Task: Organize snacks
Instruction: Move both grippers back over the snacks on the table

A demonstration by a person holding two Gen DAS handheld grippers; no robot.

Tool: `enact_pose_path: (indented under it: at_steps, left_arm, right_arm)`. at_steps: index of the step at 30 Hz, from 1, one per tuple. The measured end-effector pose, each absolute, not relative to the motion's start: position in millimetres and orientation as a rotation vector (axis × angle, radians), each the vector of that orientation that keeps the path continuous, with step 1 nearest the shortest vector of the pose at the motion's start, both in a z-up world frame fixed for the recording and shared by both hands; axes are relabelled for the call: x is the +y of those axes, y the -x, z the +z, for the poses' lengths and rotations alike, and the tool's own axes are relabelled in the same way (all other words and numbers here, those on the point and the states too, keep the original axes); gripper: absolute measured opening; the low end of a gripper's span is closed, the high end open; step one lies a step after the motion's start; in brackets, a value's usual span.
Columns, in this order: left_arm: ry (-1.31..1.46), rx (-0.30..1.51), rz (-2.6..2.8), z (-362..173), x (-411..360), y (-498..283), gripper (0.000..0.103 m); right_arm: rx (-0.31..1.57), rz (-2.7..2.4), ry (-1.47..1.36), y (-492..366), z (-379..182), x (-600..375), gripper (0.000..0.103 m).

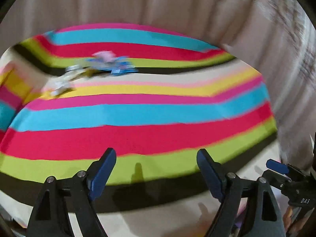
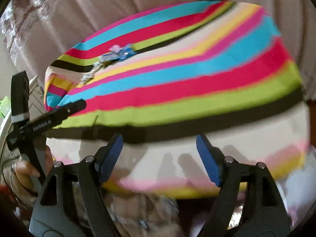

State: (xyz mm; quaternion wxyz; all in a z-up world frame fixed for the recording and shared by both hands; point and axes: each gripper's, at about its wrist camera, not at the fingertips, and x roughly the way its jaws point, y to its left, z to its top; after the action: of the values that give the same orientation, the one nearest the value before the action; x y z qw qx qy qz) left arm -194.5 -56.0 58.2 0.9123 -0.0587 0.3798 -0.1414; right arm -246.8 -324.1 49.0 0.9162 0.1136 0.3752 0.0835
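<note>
Both the left gripper (image 1: 156, 158) and the right gripper (image 2: 159, 144) hang with fingers spread wide and empty above the striped cloth (image 1: 138, 138). Blurred snack packets (image 1: 110, 63) lie far off on it, their labels unreadable. The left tool's arm reads "GenRobot.AI".

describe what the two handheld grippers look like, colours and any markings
Both the left gripper and the right gripper have matte black plastic frames with triangular cutouts, silver pivot pins and flat blue pads on the fingers. White lettering is printed on each body, too blurred to read with confidence.
</note>
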Motion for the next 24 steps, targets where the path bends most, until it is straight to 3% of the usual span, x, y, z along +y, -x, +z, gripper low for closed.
enact_pose_path:
  at_steps: [12, 24]
  left_arm:
    - [0.191, 0.864, 0.033, 36, 78, 84, 0.084]
    - [0.139, 0.905, 0.062, 11, 98, 9, 0.084]
  right_arm:
    - [0.907, 0.307, -0.184, 58, 24, -241, 0.080]
    - [0.880, 0.264, -0.010, -120, 17, -179, 0.088]
